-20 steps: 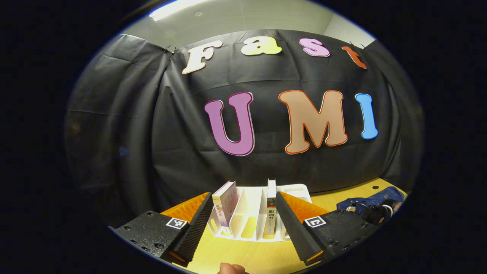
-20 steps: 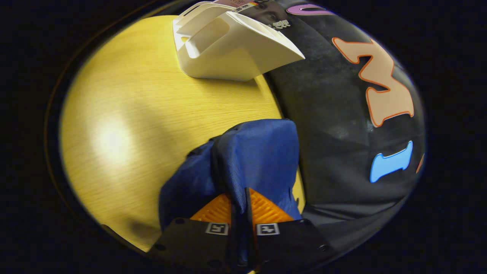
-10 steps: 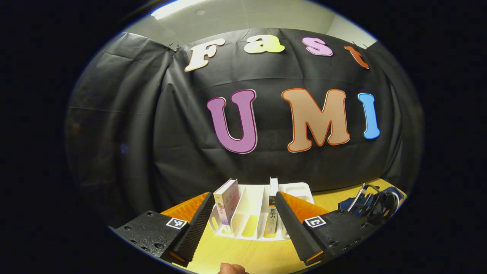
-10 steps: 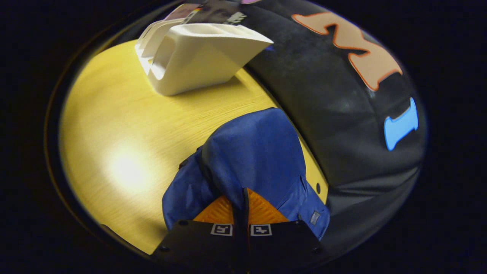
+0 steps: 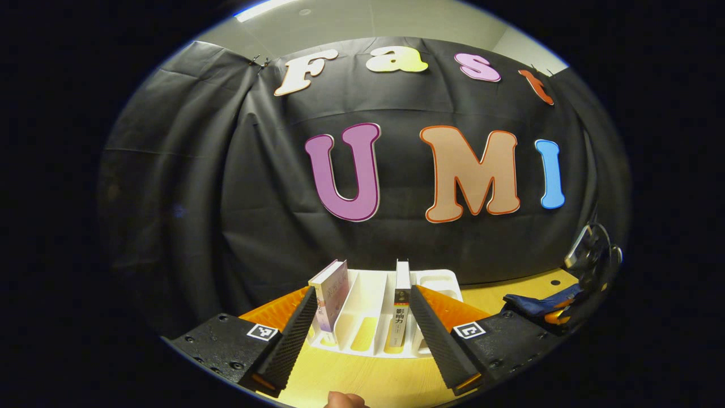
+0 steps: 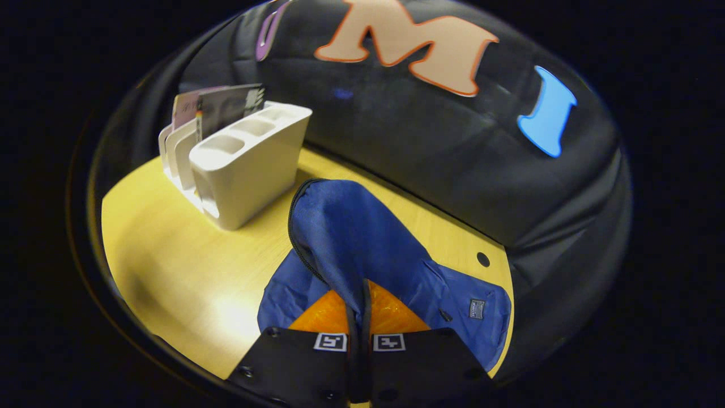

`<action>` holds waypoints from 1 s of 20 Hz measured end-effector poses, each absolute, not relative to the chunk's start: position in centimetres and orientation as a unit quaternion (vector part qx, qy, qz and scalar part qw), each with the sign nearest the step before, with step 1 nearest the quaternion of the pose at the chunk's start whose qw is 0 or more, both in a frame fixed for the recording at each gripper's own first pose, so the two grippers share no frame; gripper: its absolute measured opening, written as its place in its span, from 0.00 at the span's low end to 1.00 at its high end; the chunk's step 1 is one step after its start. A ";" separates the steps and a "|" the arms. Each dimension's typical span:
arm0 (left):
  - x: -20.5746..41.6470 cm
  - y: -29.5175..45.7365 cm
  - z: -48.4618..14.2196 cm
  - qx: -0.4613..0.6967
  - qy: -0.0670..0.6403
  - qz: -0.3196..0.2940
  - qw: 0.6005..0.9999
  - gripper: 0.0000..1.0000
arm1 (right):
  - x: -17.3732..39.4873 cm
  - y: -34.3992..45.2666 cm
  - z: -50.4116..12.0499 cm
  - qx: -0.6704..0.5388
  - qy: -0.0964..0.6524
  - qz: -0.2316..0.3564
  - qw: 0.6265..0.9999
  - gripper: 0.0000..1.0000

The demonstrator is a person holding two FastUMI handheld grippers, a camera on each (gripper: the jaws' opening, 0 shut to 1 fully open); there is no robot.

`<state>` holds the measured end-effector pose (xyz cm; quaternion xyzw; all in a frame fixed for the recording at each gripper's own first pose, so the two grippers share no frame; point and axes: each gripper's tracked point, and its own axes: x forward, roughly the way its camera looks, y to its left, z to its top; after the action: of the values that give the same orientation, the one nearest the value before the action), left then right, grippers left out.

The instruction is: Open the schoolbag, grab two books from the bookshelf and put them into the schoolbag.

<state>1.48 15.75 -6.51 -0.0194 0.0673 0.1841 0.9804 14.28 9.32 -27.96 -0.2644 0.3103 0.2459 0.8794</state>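
The schoolbag is soft blue cloth, limp enough that a fold of it rises into a peak where it is pinched while the rest slumps onto the yellow table; it looks light, will not hold its mouth open unaided, and is best taken by a gathered fold or by the seam beside the dark zipper curving along its edge. The right gripper has its two fingers pressed together on just such a fold, with cloth draping to either side of them. Whether the bag is open enough to take a book is hard to judge from here. Just beside the bag stands the white bookshelf, a rigid slotted rack (probably light enough to slide if a book drags against a divider). In the left gripper view two books stand in its slots, a pale purple book leaning at the left end and a white-spined book upright further right, an empty slot between them. They are stiff, moderately heavy and smooth-covered, so a firm hold across the covers near the top edge seems best. The left gripper hovers in front of the rack with its fingers wide apart, holding nothing.
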 end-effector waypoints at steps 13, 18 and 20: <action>7.5 14.9 -7.7 0.014 0.079 0.152 0.985 1.00 | 17.2 2.2 -20.8 0.125 0.295 0.156 0.935 0.03; 11.6 14.8 -9.5 0.020 0.105 0.137 0.985 1.00 | 17.5 0.3 -21.4 0.242 0.291 0.123 0.917 0.03; 13.6 14.8 -10.5 0.013 0.124 0.128 0.984 0.95 | 17.8 -0.5 -21.7 0.278 0.285 0.107 0.911 0.02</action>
<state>13.57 14.84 -10.48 0.0134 0.1244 0.1278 0.9839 17.77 -0.46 -21.69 0.2778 0.2846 0.1072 0.9112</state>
